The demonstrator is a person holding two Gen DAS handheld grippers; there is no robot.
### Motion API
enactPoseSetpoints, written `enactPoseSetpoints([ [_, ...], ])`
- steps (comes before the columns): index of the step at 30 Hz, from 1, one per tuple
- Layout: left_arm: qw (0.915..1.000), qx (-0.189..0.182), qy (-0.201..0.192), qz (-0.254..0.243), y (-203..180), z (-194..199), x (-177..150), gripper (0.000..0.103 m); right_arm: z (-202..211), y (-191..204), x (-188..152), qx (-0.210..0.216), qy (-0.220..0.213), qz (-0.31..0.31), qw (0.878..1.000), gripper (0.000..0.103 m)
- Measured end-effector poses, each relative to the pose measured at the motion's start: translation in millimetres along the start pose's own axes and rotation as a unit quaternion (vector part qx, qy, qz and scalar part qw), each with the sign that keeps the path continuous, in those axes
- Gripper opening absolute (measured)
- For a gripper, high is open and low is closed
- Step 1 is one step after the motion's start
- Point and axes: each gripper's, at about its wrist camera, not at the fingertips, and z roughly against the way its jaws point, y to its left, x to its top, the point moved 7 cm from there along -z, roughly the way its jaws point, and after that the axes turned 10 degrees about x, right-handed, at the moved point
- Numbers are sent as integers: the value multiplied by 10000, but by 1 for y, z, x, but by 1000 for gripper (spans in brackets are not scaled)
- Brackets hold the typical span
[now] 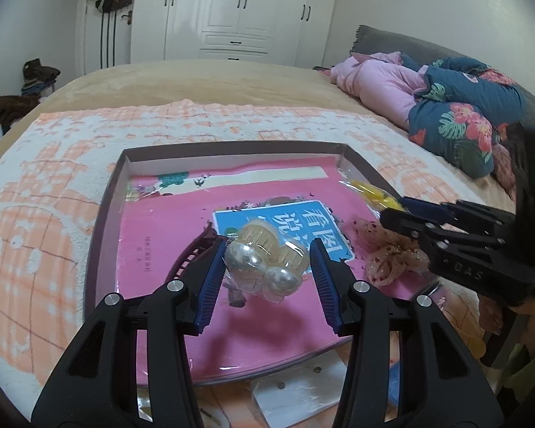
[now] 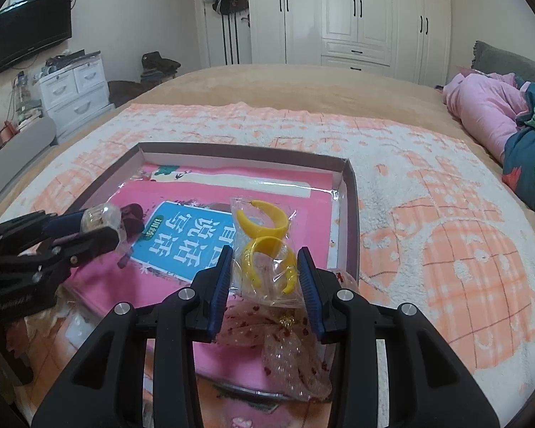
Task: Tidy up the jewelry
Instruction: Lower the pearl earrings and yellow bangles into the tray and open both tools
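left wrist view: left gripper (image 1: 265, 262) clamps clear bag of pearl earrings (image 1: 265, 262) between blue pads, held above pink book (image 1: 167, 260) inside shallow box (image 1: 105, 207). right gripper (image 2: 264, 278) grips bag of yellow hoop earrings (image 2: 264, 240) over same book. dotted mesh bow (image 2: 289, 353) lies beneath right fingers.

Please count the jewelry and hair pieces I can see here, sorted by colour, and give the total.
Yellow hoop earrings, one bag: 2
Pearl-and-gold earrings, one bag: 2
Dark red hair comb: 1
Beige red-dotted mesh bow: 1
Total: 6
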Motion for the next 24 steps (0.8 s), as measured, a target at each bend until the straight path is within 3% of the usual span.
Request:
enactPoseSetpoints([
  [16, 9997, 1, 201, -123, -6, -10, -10, 39, -12, -5, -3, 18, 164, -107, 9998, 38],
  [24, 9996, 25, 238, -128, -6, -10, -12, 39, 2, -1, -6, 70, -17, -152, 9999, 55],
])
